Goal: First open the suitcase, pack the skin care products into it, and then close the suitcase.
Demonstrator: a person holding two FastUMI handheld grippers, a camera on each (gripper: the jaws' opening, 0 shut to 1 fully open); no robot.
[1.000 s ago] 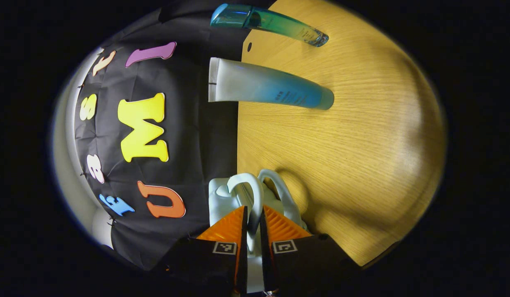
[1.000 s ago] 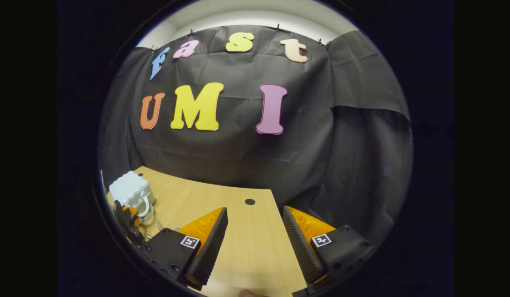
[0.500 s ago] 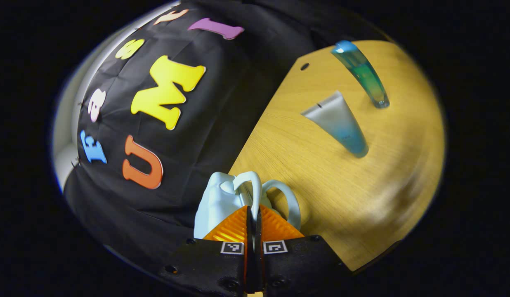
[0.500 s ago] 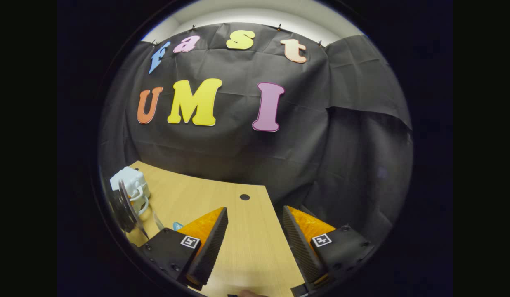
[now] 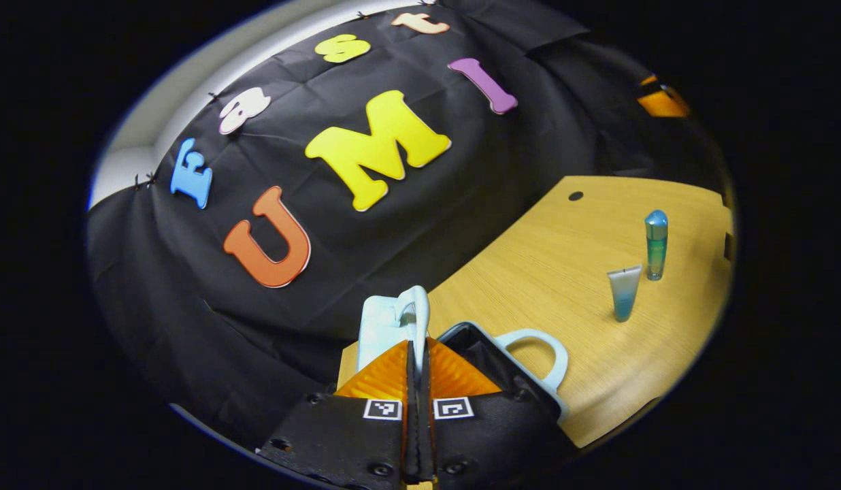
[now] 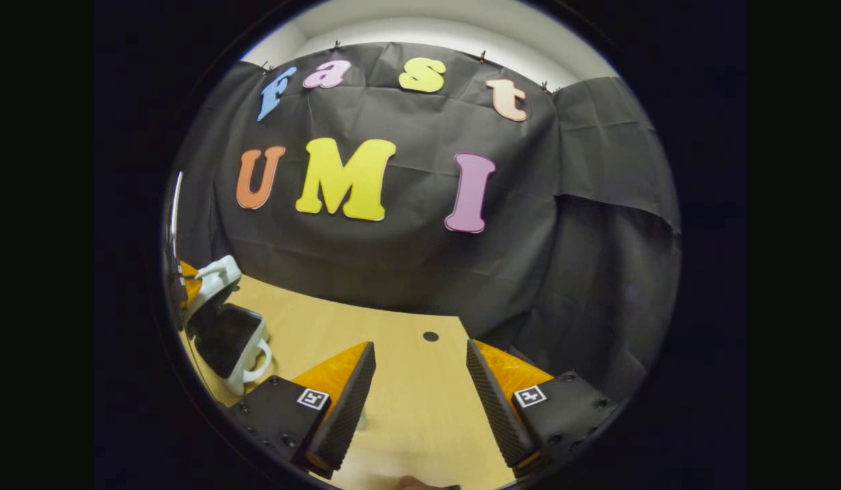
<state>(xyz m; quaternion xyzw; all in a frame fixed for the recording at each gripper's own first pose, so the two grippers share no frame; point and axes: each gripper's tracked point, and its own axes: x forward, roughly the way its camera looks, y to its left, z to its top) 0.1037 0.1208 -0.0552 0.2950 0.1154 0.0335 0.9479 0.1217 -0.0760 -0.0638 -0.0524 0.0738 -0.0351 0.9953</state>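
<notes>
Black cloth (image 6: pixel 407 272) drapes the whole back of the booth, pinned along its top edge to a pale wall (image 6: pixel 420 34) that shows as a light band above it. Below the cloth runs a light wood-grain table (image 5: pixel 570 327), its top smooth and evenly lit, with a small dark round hole (image 5: pixel 575 196) near the far edge; the same hole (image 6: pixel 431 336) sits close to the table's back corner in the right gripper view.

At the left end of the table stands a small pale blue suitcase (image 6: pixel 226 333), open: its lid (image 5: pixel 380 327) is tipped up and back, and the dark lined inside (image 6: pixel 222 335) of the lower half faces upward. One looped handle (image 5: pixel 539 350) lies out flat over the wood.

The left gripper (image 5: pixel 416 354) has its fingers pressed together on the lid's own pale handle (image 5: pixel 414 306), holding the lid raised. From the right gripper view this gripper (image 6: pixel 182 282) sits at the far left edge, against the lid.

The right gripper (image 6: pixel 420 395) hovers over bare table with its fingers spread wide, nothing between them.

Well apart from the suitcase, toward the table's right side, two skin care items stand upright near each other: a blue-green bottle (image 5: pixel 656 245) and, just in front of it, a shorter tube (image 5: pixel 624 294) standing on its cap.
</notes>
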